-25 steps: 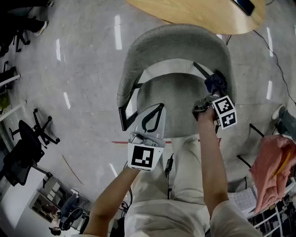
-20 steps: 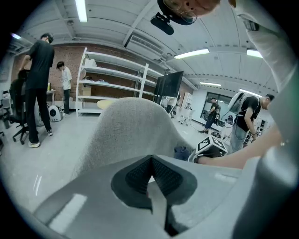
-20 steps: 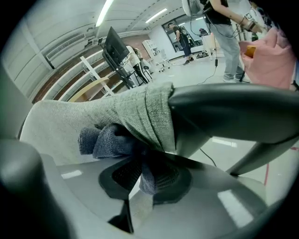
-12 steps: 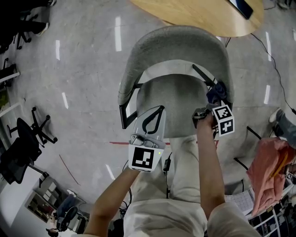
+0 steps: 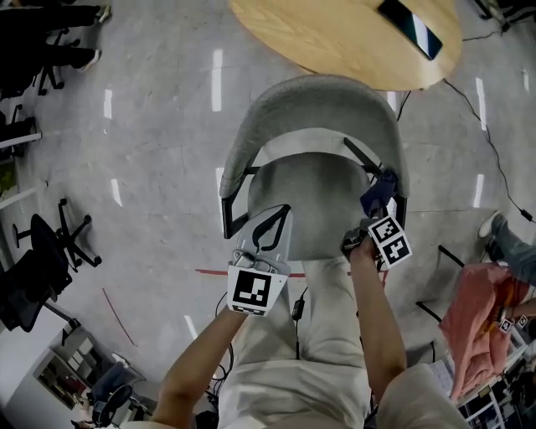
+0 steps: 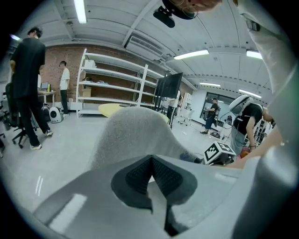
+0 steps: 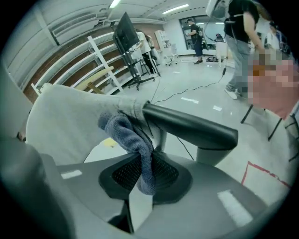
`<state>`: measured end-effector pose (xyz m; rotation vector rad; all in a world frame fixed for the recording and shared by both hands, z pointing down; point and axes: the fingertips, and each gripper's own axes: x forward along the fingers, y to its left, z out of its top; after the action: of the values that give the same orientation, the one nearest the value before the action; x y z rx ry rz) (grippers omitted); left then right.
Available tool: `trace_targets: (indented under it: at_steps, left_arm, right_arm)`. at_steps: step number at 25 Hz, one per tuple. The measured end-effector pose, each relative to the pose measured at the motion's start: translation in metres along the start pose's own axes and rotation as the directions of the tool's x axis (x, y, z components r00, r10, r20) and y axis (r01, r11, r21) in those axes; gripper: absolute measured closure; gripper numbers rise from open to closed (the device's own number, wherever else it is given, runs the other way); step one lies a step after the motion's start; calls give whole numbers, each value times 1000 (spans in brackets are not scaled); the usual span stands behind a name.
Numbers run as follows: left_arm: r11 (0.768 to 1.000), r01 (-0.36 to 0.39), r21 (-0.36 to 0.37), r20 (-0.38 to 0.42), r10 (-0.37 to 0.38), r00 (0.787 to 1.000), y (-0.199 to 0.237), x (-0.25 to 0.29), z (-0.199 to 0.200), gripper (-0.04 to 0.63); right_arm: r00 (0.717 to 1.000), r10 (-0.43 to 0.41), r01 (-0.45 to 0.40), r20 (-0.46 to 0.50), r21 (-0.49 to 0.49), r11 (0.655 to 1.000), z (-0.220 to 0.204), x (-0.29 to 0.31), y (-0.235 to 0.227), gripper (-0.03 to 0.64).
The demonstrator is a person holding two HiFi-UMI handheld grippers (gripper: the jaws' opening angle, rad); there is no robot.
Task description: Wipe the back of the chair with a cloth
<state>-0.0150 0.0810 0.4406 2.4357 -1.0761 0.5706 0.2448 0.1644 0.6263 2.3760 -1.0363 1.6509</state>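
A grey upholstered chair (image 5: 322,109) with a curved backrest stands in front of me in the head view. My right gripper (image 5: 368,219) is shut on a dark blue cloth (image 5: 378,190), which lies at the right end of the backrest by the black armrest (image 5: 360,155). In the right gripper view the cloth (image 7: 135,142) hangs pinched between the jaws, touching the backrest fabric (image 7: 70,121) beside the armrest (image 7: 191,126). My left gripper (image 5: 270,219) is shut with nothing in it, over the seat's left front. The backrest (image 6: 135,133) shows in the left gripper view.
A round wooden table (image 5: 352,38) with a phone (image 5: 408,23) stands just beyond the chair. Black office chairs (image 5: 42,268) are at the left. A pink cloth (image 5: 473,323) lies at the right. People stand among shelves (image 6: 110,86) across the room.
The right gripper with the cloth has drawn down and slightly left along the right end of the backrest. The left gripper has held almost still.
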Motion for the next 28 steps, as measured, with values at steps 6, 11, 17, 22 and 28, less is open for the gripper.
trace_targets:
  at_steps: [6,11,17,22,28]
  left_arm:
    - [1000,-19,12,-30,20,999,-7,-29,9,595]
    - [998,-54,42,-52,56,997,-8,-41,28,595]
    - [994,-109,6,7,109,994,-10,-64,80,595]
    - [997,-68,-44,29,69,997,-40,-80,126,595]
    - [993,-77,-88,75,84,994,-54,-104,162,595]
  right_arm:
    - [997,70,-72,-38,-66,995,14,-31,20,534]
    - [984,164,-170,-64,-96,981,44,-57,47,535]
    - [935,334,-352,-119,-200,914,72,-106,95,534]
    - [825,525,-564,-208,-256,785,87,-158,138,534]
    - [684,671,-729,-287,-301,615,98,-226,193,535]
